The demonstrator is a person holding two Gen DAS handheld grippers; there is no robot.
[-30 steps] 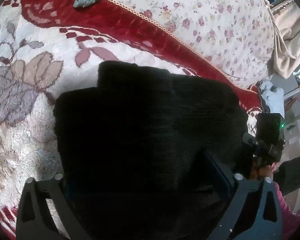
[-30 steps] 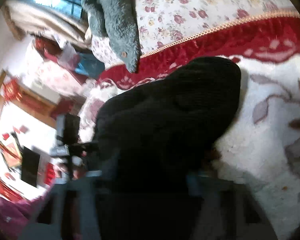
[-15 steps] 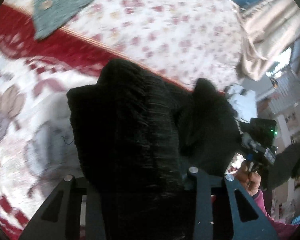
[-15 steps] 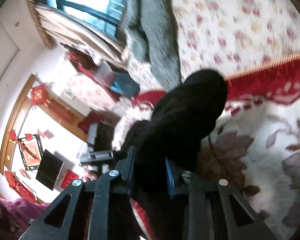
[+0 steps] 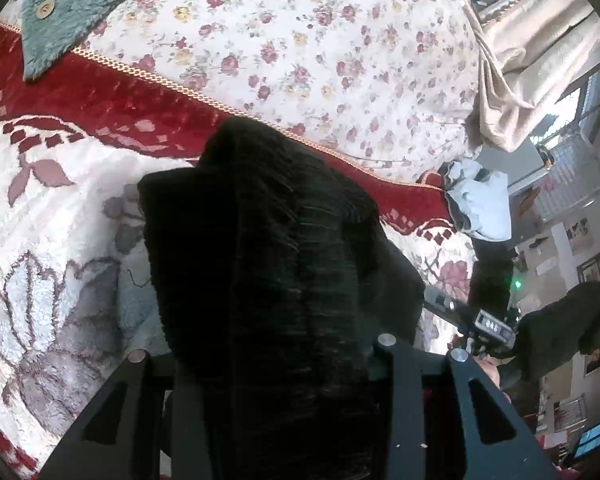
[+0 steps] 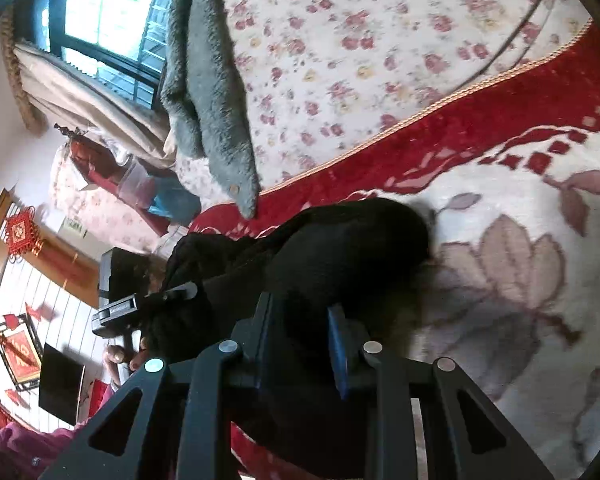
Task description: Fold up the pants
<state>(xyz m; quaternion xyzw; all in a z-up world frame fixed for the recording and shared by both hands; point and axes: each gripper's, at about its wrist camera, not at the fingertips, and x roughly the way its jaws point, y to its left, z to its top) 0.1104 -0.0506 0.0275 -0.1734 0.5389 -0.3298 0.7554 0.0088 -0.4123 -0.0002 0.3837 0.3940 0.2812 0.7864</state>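
The black pants (image 5: pixel 260 260) hang as a thick folded bundle above the plush blanket. My left gripper (image 5: pixel 272 360) is shut on the near end of the bundle, and the cloth fills the gap between its fingers. In the right wrist view the pants (image 6: pixel 352 240) stretch from the blanket to my right gripper (image 6: pixel 300 320), which is shut on the cloth, with one blue pad (image 6: pixel 338 352) showing against it. The two grippers hold the bundle from opposite sides. The fingertips are buried in the fabric.
Under the pants lies a white and red plush blanket (image 5: pixel 60 240), with a floral quilt (image 5: pixel 320 40) behind it. A grey-green fleece garment (image 6: pixel 212 100) lies on the quilt. A pale garment (image 5: pixel 480 204) sits at the bed's edge, near a beige curtain (image 5: pixel 540 80).
Both grippers went from wide around the flat pants to shut on them. The bundle has risen off the blanket and bunched narrower, and both views have tilted up toward the quilt.
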